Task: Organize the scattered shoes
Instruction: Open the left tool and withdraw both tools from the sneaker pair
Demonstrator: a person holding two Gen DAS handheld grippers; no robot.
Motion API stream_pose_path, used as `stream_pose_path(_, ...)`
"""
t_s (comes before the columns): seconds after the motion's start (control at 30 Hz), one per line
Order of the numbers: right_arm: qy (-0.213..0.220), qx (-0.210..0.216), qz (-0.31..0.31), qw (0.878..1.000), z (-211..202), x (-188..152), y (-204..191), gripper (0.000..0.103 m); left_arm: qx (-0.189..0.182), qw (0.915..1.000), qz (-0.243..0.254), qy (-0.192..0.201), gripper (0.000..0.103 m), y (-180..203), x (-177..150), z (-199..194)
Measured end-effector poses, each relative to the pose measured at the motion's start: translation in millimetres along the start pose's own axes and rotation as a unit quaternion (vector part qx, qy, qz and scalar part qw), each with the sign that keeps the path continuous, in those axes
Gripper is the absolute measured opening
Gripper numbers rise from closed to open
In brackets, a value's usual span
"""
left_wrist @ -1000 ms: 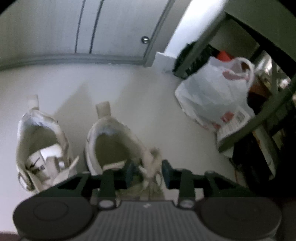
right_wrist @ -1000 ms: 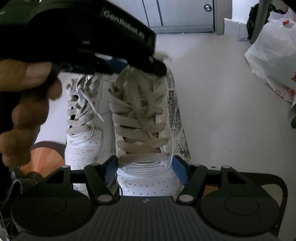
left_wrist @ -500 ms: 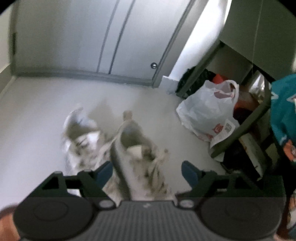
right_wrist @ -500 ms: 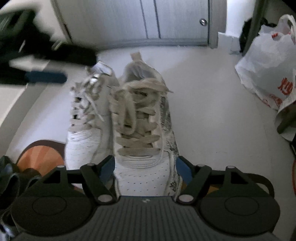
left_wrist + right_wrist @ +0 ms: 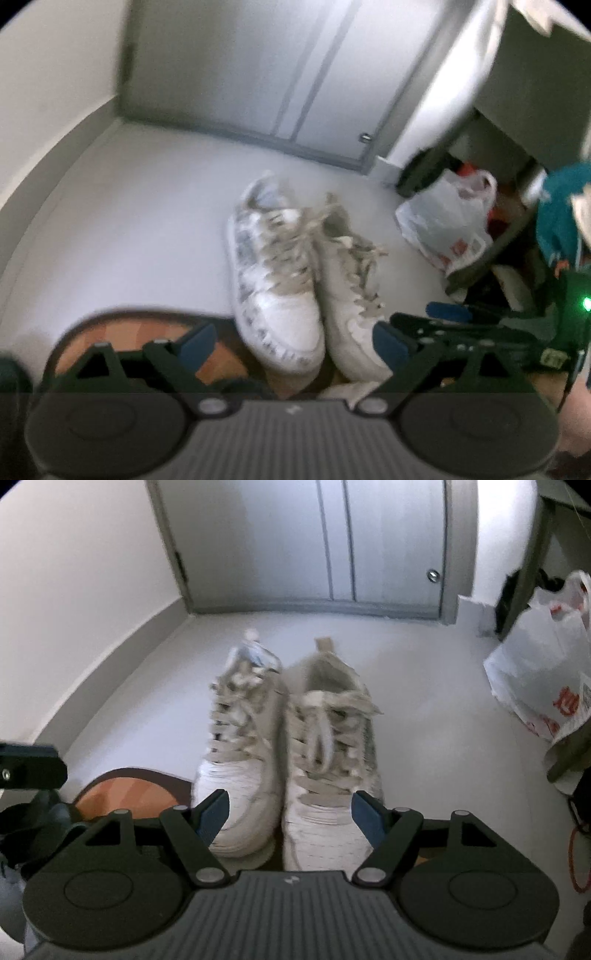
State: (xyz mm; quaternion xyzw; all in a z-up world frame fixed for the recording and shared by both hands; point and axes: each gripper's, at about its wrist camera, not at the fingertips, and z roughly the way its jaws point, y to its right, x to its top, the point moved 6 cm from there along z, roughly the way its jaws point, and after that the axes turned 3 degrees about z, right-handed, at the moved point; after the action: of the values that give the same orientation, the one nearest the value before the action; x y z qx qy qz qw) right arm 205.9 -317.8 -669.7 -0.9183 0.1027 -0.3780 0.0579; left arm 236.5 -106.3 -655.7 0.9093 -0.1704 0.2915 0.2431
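Two white sneakers with grey laces stand side by side on the pale floor, toes toward me: the left shoe [image 5: 240, 753] and the right shoe [image 5: 332, 753]. In the left wrist view they appear as a patterned shoe [image 5: 277, 284] and a plainer one [image 5: 354, 295], touching. My left gripper [image 5: 291, 341] is open and empty, raised above the toes. My right gripper [image 5: 290, 812] is open and empty, just in front of both toes. The right gripper also shows in the left wrist view [image 5: 450, 314].
An orange round mat [image 5: 125, 794] lies under the shoe toes at the left. A white plastic bag [image 5: 546, 672] sits at the right by a dark shelf frame [image 5: 480, 236]. A grey door [image 5: 369, 542] closes the far end. Dark items [image 5: 22, 819] lie at the near left.
My left gripper let go of the right shoe's laces, opened and pulled up and back. My right gripper opened wider and backed off the toe. Both shoes now stand together.
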Motion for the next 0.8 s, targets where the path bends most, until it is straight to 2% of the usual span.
stream_pose_path(0.07,0.004,0.006,-0.001,1.000,-6,0,-8,0.080,0.009,0.9997,-0.024,0.007,0.094,-14,-10,-10)
stream_pose_path(0.23,0.003,0.015,-0.026,1.000,-20,-4,-30,0.083,0.020,0.9991,-0.037,0.007,0.094,-36,-31,-30)
stream_pose_path(0.4,-0.019,0.019,-0.057,0.998,-27,-1,-42,0.083,0.050,0.9987,-0.005,-0.002,0.096,-49,-51,-45)
stream_pose_path(0.5,-0.021,0.005,-0.076,0.997,-40,12,-45,0.083,0.046,0.9988,-0.018,0.002,0.096,-56,-55,-52)
stream_pose_path(0.63,-0.008,-0.003,-0.065,0.998,-62,33,-45,0.083,0.039,0.9986,-0.032,0.015,0.096,-63,-47,-58)
stream_pose_path(0.8,0.003,-0.022,-0.051,0.998,-100,65,-50,0.083,0.033,0.9993,-0.009,0.017,0.100,-60,-40,-59)
